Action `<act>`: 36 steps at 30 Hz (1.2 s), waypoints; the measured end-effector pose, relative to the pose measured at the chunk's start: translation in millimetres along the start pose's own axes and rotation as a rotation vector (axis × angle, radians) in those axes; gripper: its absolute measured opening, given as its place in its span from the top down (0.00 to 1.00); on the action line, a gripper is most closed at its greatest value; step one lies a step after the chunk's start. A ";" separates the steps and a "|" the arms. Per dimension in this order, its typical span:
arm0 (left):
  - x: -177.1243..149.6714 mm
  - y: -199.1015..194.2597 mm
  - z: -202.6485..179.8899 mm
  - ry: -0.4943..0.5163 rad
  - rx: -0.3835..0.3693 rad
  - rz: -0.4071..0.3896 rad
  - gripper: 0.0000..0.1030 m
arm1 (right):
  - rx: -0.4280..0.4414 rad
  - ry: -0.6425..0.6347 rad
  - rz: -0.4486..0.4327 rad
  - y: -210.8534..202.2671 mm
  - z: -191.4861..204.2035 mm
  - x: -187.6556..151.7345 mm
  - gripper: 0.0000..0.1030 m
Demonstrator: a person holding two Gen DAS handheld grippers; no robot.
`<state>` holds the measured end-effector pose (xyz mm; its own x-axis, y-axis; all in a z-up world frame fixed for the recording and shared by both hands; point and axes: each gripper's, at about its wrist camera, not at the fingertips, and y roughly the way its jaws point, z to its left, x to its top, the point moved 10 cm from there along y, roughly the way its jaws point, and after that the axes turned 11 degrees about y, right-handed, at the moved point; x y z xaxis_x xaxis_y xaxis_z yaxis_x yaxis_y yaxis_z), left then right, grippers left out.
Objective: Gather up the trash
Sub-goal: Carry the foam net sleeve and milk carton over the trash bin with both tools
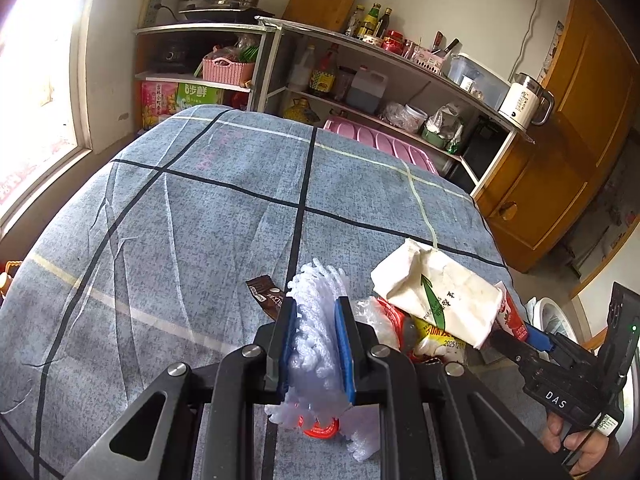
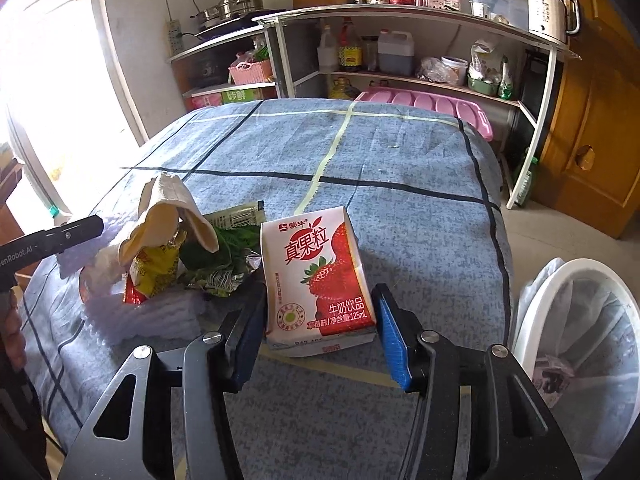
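1. A white foam net sleeve [image 1: 316, 336] is being clamped between the narrow jaws of the left gripper [image 1: 316, 344], above the blue checked cloth [image 1: 180, 208] covering the bench.
2. A strawberry milk carton [image 2: 318, 276] is being straddled by the half-open jaws of the right gripper [image 2: 320, 336]; a small gap is being left on the right side, so no grip is being shown.
3. A heap of wrappers [image 2: 192, 256] is lying just left of the carton.
4. A white lined bin [image 2: 580, 340] is standing beside the bench, at the right.
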<state>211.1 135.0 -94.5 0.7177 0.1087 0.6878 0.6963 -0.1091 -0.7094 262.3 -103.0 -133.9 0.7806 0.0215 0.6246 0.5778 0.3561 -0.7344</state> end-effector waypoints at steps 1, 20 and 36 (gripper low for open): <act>-1.8 -1.9 -0.7 0.006 0.004 0.001 0.81 | 0.008 0.005 0.001 -1.3 0.4 -0.8 0.48; -5.3 -43.6 8.8 -0.040 -0.016 -0.061 0.81 | 0.050 0.038 -0.085 -51.0 4.0 -6.3 0.48; 15.2 -76.0 -97.7 0.126 -0.171 -0.126 0.81 | 0.012 0.128 -0.176 -117.0 -42.1 -3.9 0.48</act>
<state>169.3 48.4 -15.0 0.6121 0.0094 0.7907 0.7630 -0.2696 -0.5874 201.7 -184.0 -61.6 0.6926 -0.1602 0.7033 0.7053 0.3547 -0.6138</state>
